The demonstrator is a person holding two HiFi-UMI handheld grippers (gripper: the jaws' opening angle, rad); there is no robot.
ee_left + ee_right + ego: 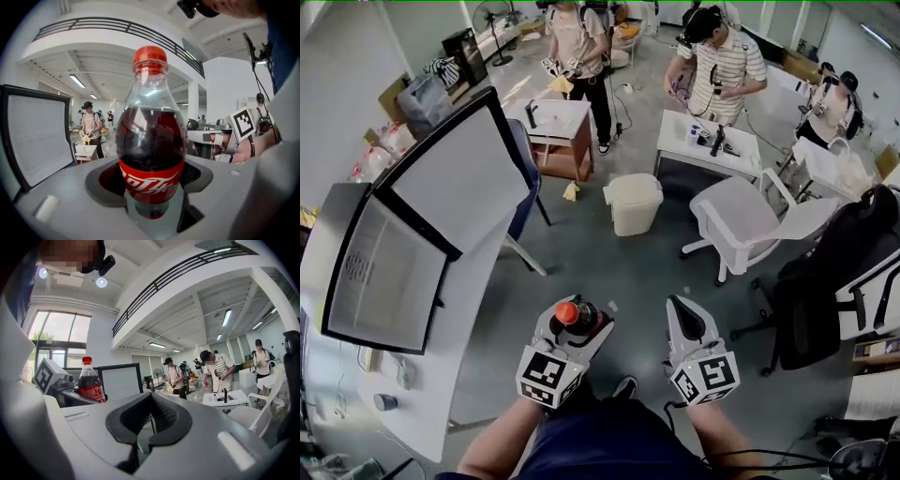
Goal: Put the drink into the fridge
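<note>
A cola bottle (151, 140) with a red cap and red label stands upright between the jaws of my left gripper (152, 187), which is shut on its lower body. In the head view the bottle (572, 315) shows from above, red cap up, in the left gripper (577, 323) held close to my body. My right gripper (686, 319) is beside it on the right, its jaws closed together with nothing between them. From the right gripper view the bottle (90, 383) is at the left, and the right gripper (150, 420) holds nothing. No fridge is in view.
A white desk (441, 309) with two monitors (384, 272) lies at my left. Ahead stand a white bin (633, 202), a white chair (741, 220), a black chair (825, 281) and small tables (708, 141). Several people stand at the far side.
</note>
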